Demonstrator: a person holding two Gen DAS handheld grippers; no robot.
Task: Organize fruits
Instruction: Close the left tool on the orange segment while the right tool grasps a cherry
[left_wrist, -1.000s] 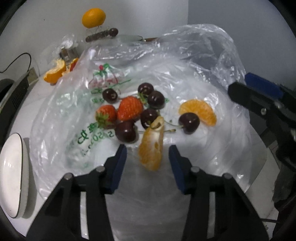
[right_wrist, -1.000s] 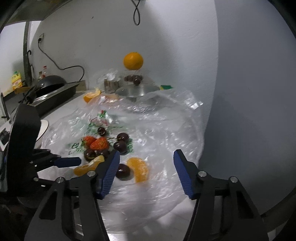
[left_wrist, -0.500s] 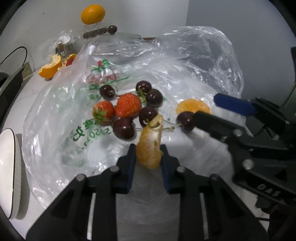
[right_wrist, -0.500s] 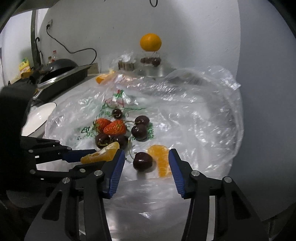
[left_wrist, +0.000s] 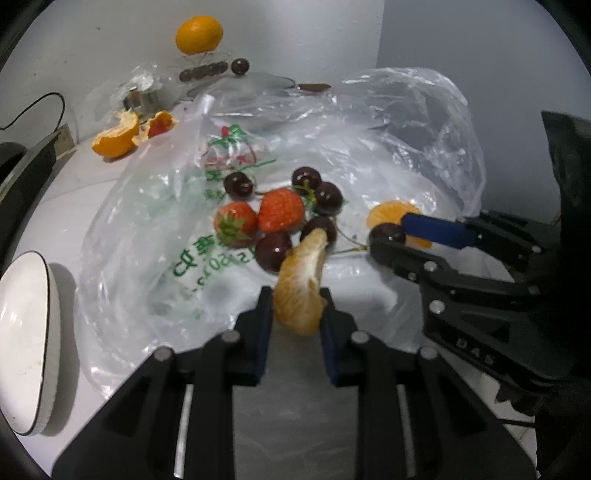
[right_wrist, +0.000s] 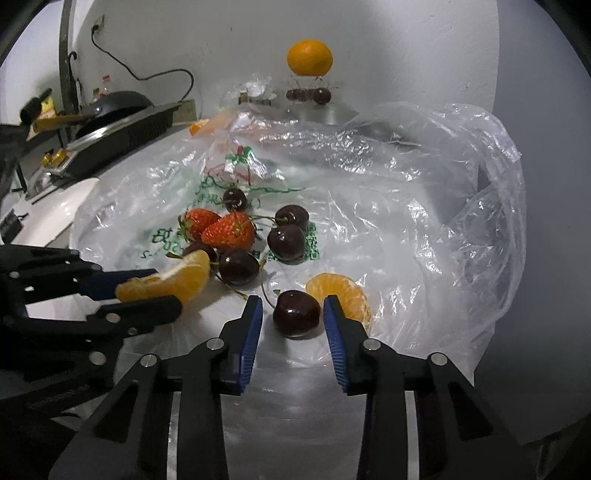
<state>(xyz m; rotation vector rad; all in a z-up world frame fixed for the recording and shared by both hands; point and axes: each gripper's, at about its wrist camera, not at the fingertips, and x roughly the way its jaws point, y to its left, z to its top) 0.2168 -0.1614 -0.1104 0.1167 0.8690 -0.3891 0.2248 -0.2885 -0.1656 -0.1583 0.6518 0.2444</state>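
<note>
My left gripper (left_wrist: 295, 314) is shut on an orange segment (left_wrist: 301, 284), held just above the clear plastic bag (left_wrist: 406, 129); the segment also shows in the right wrist view (right_wrist: 166, 280). My right gripper (right_wrist: 293, 314) is open with its blue pads on either side of a dark cherry (right_wrist: 295, 312), a small gap on each side. A second orange segment (right_wrist: 343, 295) lies just behind the right pad. Two strawberries (right_wrist: 221, 229) and several cherries (right_wrist: 286, 240) lie together on the bag.
A white plate (left_wrist: 22, 321) sits at the left edge. A whole orange (left_wrist: 199, 35) rests on a stand at the back with peel pieces (left_wrist: 114, 136) nearby. A black cooker with a pan (right_wrist: 122, 122) stands at the far left.
My left gripper closed on the orange segment and lifted it slightly. My right gripper moved in over the bag and narrowed its pads around the cherry.
</note>
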